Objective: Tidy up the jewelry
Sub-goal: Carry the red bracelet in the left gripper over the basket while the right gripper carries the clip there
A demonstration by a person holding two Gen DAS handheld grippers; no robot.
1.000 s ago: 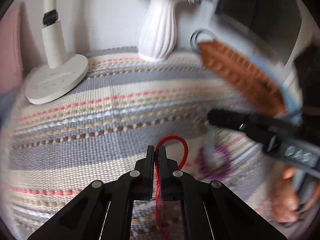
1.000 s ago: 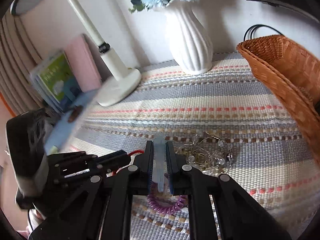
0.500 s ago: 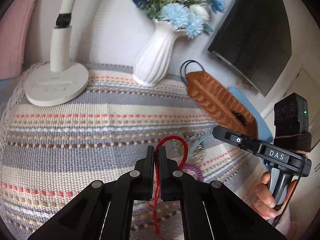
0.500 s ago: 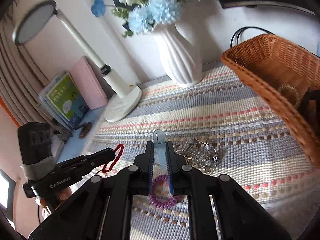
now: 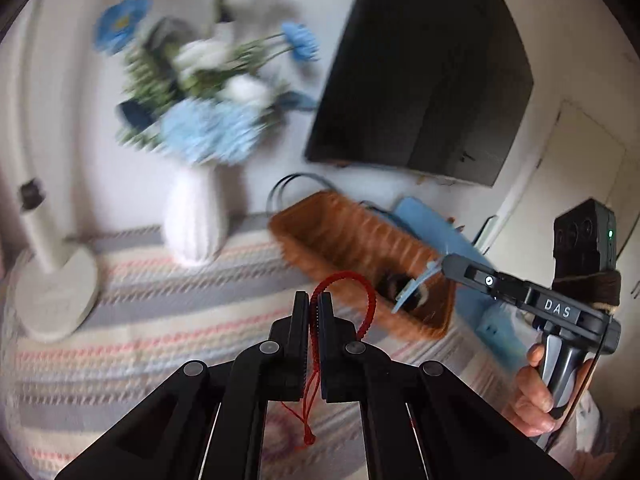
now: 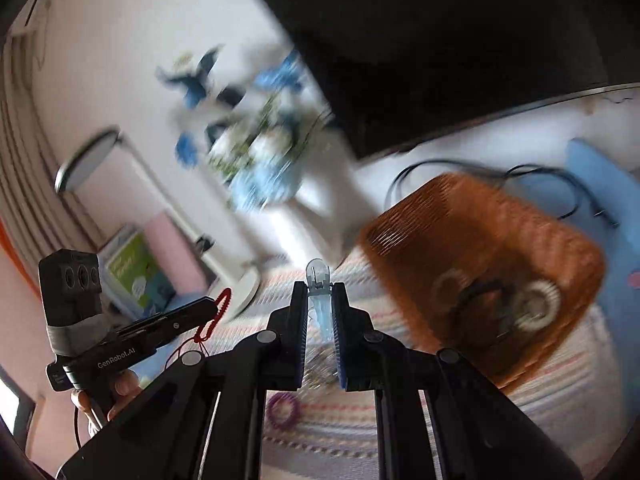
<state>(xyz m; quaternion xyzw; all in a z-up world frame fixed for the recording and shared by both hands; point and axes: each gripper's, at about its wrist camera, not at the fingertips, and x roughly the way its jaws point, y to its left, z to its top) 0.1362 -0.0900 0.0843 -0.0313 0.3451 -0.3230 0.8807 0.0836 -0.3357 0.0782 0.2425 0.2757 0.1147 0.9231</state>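
With the left hand-held gripper [image 5: 313, 308] pinching the red braided cord bracelet [image 5: 362, 300] and the right hand-held gripper [image 6: 320, 300] clamped on the pale blue plastic hair clip [image 6: 319, 288], both above the striped bench [image 5: 160, 312], each piece is best carried fully over the brown woven wicker basket [image 6: 500, 232] before being released.
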